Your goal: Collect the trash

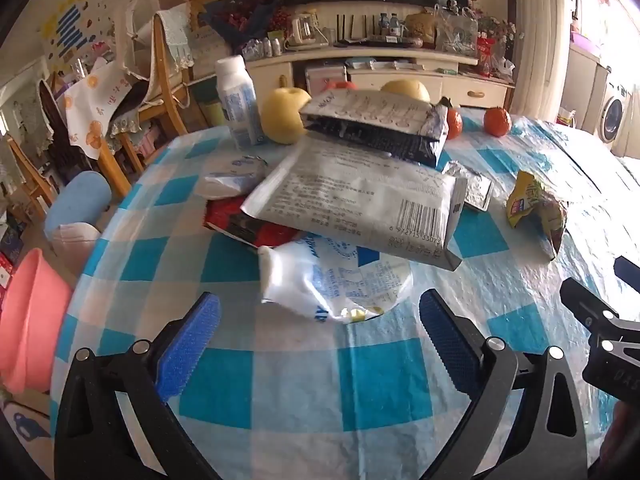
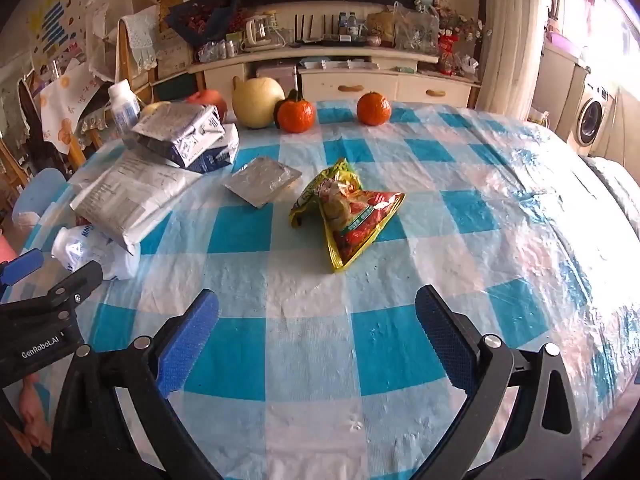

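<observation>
Left gripper (image 1: 318,332): jaws apart, empty, white wrapper (image 1: 332,284) just beyond.
Right gripper (image 2: 316,328): jaws apart, empty.
Collected: nothing visibly.
Left: yellow snack bag (image 2: 348,212) mid-frame, grey pouch (image 1: 356,204).

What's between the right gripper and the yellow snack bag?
Only bare checked tablecloth lies between the open right gripper and the snack bag, as the right wrist view shows.

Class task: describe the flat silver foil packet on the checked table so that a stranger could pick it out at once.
Start at the blue-and-white checked tablecloth. Between the pile of grey printed bags and the yellow-and-red snack bag lies the silver foil packet, flat on the cloth. Alone among its neighbours, it is plain, shiny and unprinted.
</observation>
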`<state>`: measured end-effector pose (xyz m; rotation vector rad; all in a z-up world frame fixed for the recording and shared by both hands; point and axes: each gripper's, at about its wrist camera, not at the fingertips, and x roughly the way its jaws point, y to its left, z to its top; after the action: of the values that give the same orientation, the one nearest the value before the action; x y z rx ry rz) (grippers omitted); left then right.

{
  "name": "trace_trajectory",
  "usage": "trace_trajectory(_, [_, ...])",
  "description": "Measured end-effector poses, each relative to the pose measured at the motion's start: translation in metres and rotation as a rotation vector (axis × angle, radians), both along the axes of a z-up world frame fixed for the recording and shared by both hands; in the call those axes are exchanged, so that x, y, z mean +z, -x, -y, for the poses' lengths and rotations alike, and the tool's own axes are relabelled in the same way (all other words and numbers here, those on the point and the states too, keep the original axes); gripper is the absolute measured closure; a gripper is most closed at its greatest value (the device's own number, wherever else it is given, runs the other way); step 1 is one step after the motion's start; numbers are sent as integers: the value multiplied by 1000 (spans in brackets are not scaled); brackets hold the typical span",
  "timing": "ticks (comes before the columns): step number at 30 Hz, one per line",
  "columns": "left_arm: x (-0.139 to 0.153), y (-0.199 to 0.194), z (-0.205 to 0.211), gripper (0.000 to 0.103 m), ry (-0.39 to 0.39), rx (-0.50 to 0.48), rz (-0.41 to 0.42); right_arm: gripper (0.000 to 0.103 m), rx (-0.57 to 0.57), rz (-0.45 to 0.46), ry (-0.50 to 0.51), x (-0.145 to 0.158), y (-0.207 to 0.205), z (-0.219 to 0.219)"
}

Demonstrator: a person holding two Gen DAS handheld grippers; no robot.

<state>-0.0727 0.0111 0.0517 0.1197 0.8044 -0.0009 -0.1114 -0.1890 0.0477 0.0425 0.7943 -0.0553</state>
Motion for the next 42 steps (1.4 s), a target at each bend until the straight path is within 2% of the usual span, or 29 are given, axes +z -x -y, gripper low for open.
trace_trajectory(5, [45, 40, -28, 4, -9, 55, 132, 4, -3, 122, 20, 32, 43, -7])
trace_trajectory(12, [89, 106, -49, 4, -1, 92, 289, 4, 34, 253, 76, 67, 104, -22])
trace_trajectory(20, [116, 157, -66, 4, 31, 110, 388, 4, 35, 343, 139, 93, 148, -42])
trace_trajectory(26, [129, 182, -77, 4, 51, 118, 472, 4, 35, 396, 222, 98, 169, -58])
trace_trajectory(32, [136, 194, -84, 4, 56, 113, 510, 4, 40, 409, 266, 96, 178, -65])
trace_trajectory(36, [136, 199, -87, 4, 64, 113, 516, 4, 68, 387, 262, 92, 180, -69])
trace_trajectory(39, [136, 202, -88, 4, 63, 113, 520, 4, 72, 330, 286, 84, 175, -73])
trace_trajectory(42, [137, 202, -88, 4, 73, 110, 513, 4, 71, 212, 317, 67, 161, -76])
